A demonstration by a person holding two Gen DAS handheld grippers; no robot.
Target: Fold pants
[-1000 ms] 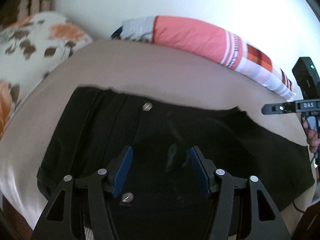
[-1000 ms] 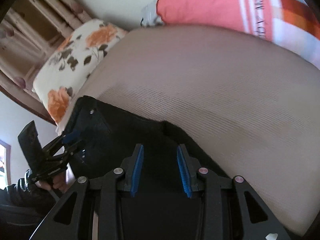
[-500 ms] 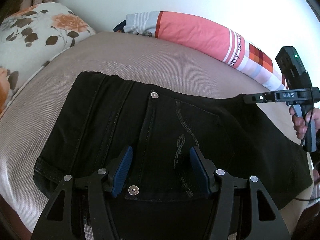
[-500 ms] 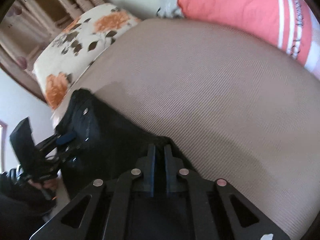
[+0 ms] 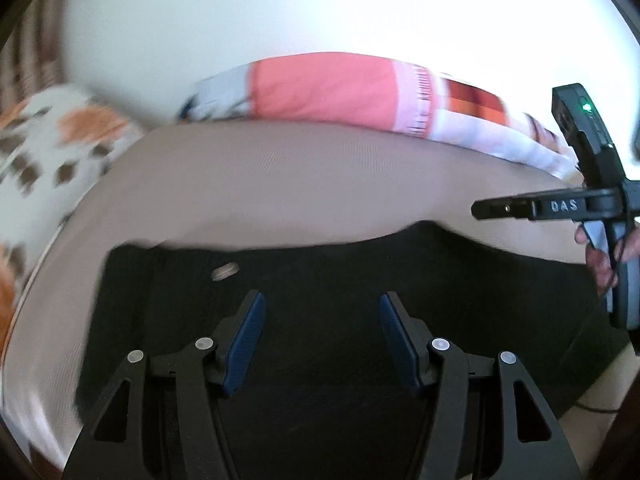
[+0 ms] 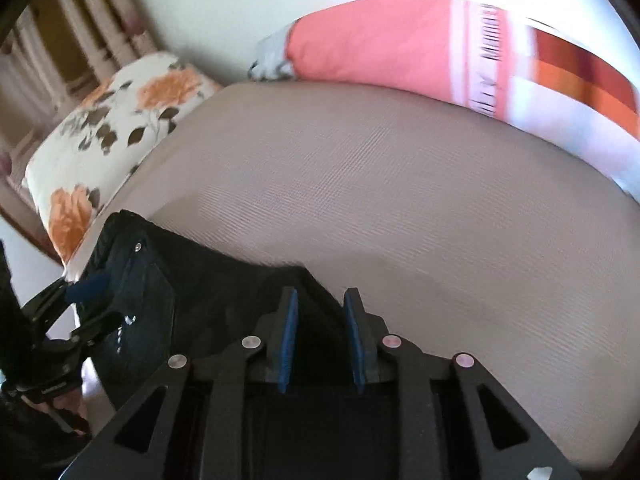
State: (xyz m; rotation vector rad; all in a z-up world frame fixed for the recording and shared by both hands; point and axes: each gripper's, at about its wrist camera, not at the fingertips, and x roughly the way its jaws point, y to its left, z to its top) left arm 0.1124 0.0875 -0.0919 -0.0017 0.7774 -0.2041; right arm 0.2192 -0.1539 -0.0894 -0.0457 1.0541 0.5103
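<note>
Black pants (image 5: 328,280) lie flat on my beige bed (image 5: 280,184), near its front edge, spread from the left side toward the right. In the left wrist view my left gripper (image 5: 322,336) hangs over the pants' waist end with its jaws standing apart; the blue pads (image 5: 245,344) show dark cloth below them and nothing clamped between them. A metal rivet (image 5: 225,271) sits on the pants just beyond the left pad. At the right of that view my right hand (image 5: 600,256) holds the right gripper (image 5: 486,210) above the pants' far edge. In the right wrist view the right gripper (image 6: 322,336) has its jaws narrowly apart, having just been opening; a raised corner of the pants (image 6: 240,292) lies at and below the pads (image 6: 289,340), and I cannot tell whether the pads press it. At the left of that view the left gripper (image 6: 86,300) hovers over the waist end. Far across the bed lies a coral striped pillow (image 5: 340,88); at the far left, a floral pillow (image 6: 120,128). The left wrist view is blurred.
</note>
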